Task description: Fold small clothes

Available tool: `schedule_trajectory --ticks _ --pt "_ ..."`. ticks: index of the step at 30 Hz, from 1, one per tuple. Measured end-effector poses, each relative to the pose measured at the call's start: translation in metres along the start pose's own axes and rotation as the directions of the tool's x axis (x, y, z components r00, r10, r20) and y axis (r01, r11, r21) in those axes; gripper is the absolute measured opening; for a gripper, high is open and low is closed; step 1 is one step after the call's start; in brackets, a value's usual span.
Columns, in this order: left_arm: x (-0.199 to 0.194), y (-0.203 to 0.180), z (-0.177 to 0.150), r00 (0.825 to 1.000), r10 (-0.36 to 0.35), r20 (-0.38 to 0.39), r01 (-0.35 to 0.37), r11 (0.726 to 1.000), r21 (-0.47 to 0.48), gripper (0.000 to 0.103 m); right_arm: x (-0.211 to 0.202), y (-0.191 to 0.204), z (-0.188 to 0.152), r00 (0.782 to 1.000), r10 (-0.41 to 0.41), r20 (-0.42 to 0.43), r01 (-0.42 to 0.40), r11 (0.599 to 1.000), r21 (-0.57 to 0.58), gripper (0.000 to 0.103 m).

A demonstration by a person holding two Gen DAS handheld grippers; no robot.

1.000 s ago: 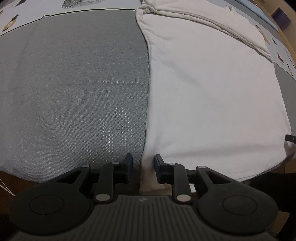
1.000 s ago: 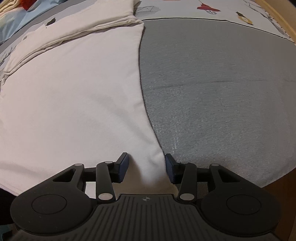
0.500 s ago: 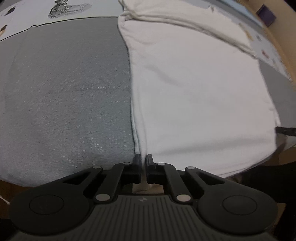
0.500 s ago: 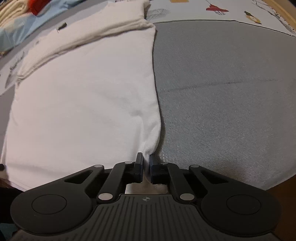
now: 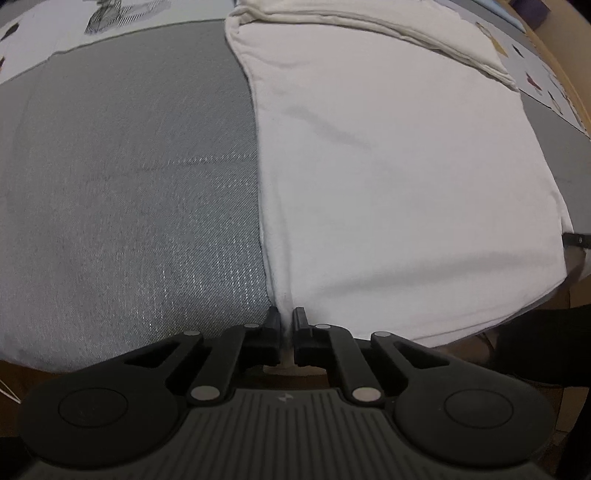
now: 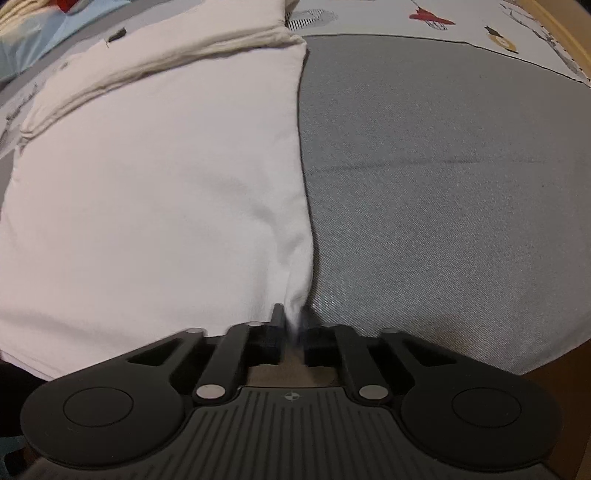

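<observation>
1. White cotton garment [image 5: 399, 177], left wrist view: lies flat on the grey mat [image 5: 129, 184], its long edge running up the middle of the mat. Left gripper [image 5: 285, 325] is clamped on the garment's near corner; a pinch of cloth shows between the closed jaws. At the garment's far end the cloth is doubled into a thick roll. Printed bedsheet [image 5: 37, 40] lies beyond the mat; the tip of the other tool shows at the garment's opposite near corner.

2. White cotton garment [image 6: 155, 184], right wrist view: same piece, here on the other half of the grey mat [image 6: 443, 184]. Right gripper [image 6: 293, 325] is closed on the other near corner, cloth gathered and slightly raised between the jaws. Pale blue cloth [image 6: 33, 33] lies beyond the garment's far end.

3. Step in hand, judged: both near corners secured, fold not yet made. Next move calls for lifting both corners evenly and carrying them toward the garment's far end.

4. Obstruction: none on the mat; the thick far roll may make the fold sit unevenly.
</observation>
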State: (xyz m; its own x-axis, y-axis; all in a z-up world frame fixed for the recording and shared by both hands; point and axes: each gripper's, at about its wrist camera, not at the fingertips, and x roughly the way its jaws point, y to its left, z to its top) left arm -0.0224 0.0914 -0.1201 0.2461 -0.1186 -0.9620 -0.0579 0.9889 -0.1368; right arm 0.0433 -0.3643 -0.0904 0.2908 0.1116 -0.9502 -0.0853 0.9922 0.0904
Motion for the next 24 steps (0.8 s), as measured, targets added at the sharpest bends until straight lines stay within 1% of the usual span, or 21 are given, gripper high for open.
schedule_trajectory --ticks 2,4,7,9,11,12,14,16,19,20,22,24 --pt "-0.007 -0.002 0.002 0.999 -0.019 0.028 0.019 1.000 0.008 0.006 -0.010 0.001 0.002 0.999 0.035 0.039 -0.036 0.999 0.004 0.006" --pt "-0.024 -0.006 0.004 0.997 -0.040 0.071 0.038 0.999 0.030 0.006 -0.027 0.001 0.006 0.992 0.086 0.088 -0.089 0.996 0.023 0.005" --pt "-0.053 -0.014 0.004 0.988 -0.073 0.134 0.063 0.995 0.079 0.005 -0.063 -0.003 0.013 0.969 0.166 0.183 -0.181 0.981 0.066 0.005" --pt "-0.077 -0.017 0.002 0.978 -0.098 0.182 0.078 0.990 0.113 0.005 -0.087 -0.005 0.014 0.950 0.206 0.236 -0.225 0.973 0.058 0.005" --pt "-0.100 -0.014 -0.004 0.966 -0.129 0.223 0.104 0.987 0.122 0.005 -0.113 -0.008 0.012 0.932 0.227 0.282 -0.245 0.969 0.029 0.005" --pt "-0.115 -0.010 -0.008 0.957 -0.157 0.245 0.131 0.984 0.116 0.005 -0.124 -0.009 0.013 0.925 0.237 0.298 -0.255 0.967 0.021 0.005" --pt "-0.143 -0.002 -0.020 0.937 -0.200 0.285 0.173 0.978 0.118 0.005 -0.150 -0.018 0.005 0.904 0.273 0.330 -0.293 0.956 0.009 0.005" --pt "-0.176 0.008 -0.039 0.913 -0.238 0.331 0.209 0.970 0.121 0.005 -0.172 -0.031 -0.007 0.881 0.315 0.352 -0.338 0.941 0.004 0.005" --pt "-0.219 0.024 -0.068 0.872 -0.294 0.393 0.267 0.956 0.123 0.005 -0.209 -0.052 -0.034 0.833 0.384 0.398 -0.412 0.911 -0.017 0.005" --pt "-0.228 0.032 -0.076 0.857 -0.309 0.413 0.289 0.951 0.112 0.005 -0.218 -0.059 -0.041 0.816 0.401 0.416 -0.435 0.900 -0.015 0.005" --pt "-0.241 0.043 -0.080 0.839 -0.326 0.435 0.327 0.942 0.075 0.005 -0.228 -0.073 -0.052 0.786 0.427 0.447 -0.483 0.876 0.012 0.005" --pt "-0.237 0.051 -0.071 0.828 -0.332 0.451 0.355 0.934 0.036 0.005 -0.225 -0.081 -0.052 0.769 0.437 0.467 -0.522 0.851 0.064 0.005"
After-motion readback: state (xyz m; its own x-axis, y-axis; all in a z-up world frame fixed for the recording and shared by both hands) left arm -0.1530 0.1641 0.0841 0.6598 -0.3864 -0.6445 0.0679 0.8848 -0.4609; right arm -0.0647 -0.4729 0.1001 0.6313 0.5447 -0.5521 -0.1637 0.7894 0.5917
